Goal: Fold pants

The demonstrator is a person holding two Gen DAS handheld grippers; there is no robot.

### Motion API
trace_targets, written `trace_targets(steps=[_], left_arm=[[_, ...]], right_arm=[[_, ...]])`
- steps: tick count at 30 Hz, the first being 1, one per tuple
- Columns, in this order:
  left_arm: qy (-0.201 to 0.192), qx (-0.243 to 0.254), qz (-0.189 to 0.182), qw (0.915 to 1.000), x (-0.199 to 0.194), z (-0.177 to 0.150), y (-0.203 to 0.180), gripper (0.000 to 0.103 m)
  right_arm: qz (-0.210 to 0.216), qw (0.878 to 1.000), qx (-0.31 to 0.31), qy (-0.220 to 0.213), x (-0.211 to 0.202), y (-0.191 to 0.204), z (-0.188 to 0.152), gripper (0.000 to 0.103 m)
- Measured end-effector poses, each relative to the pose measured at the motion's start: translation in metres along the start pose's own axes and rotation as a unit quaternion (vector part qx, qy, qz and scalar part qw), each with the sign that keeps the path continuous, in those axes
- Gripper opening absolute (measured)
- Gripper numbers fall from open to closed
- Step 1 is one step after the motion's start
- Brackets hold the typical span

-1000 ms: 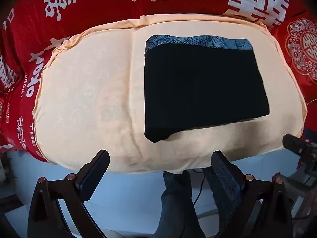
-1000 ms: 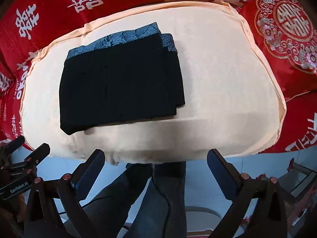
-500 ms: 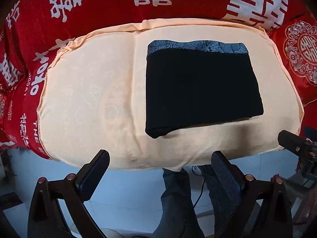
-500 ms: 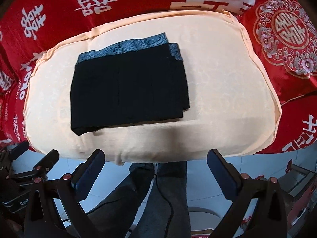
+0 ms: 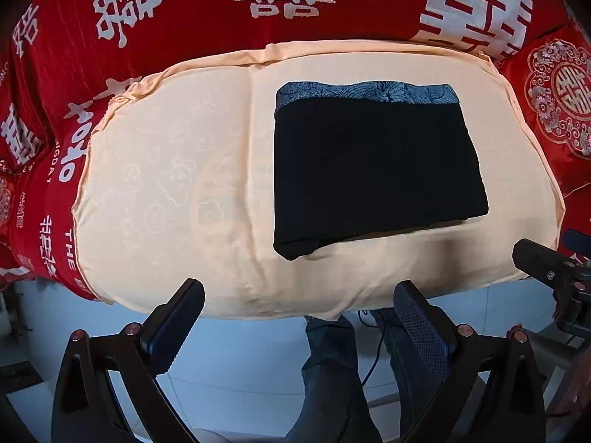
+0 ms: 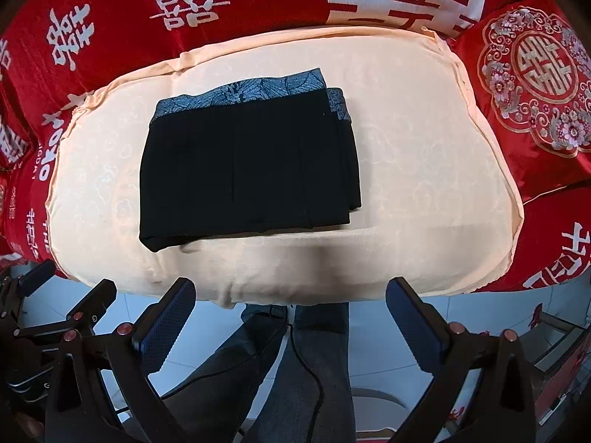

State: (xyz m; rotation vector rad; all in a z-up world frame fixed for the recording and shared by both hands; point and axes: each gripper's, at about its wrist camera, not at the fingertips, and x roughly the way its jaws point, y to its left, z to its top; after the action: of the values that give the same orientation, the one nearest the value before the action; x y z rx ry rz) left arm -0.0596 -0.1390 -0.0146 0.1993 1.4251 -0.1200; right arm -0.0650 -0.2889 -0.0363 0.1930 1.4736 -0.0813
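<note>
The black pants lie folded into a flat rectangle on a peach cloth, with a blue-grey patterned waistband along the far edge. They also show in the right wrist view. My left gripper is open and empty, held off the near edge of the cloth, clear of the pants. My right gripper is open and empty too, also off the near edge. Each gripper shows at the side of the other's view.
The peach cloth covers a pad on a red bedspread with white characters. A red embroidered cushion lies at the right. Below the near edge are pale floor tiles and the person's legs.
Both grippers have drawn back and away from the cloth, so the pants look smaller and farther. The pants have not moved. Both jaws stay open.
</note>
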Motion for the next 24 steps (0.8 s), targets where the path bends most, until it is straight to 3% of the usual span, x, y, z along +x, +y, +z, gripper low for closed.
trace_targets(steps=[24], left_arm=[[-0.013, 0.019, 0.004, 0.9997, -0.0059, 0.0017, -0.0023, 0.103]], right_arm=[[-0.008, 1.0, -0.001, -0.011, -0.0054, 0.0029, -0.0019, 0.103]])
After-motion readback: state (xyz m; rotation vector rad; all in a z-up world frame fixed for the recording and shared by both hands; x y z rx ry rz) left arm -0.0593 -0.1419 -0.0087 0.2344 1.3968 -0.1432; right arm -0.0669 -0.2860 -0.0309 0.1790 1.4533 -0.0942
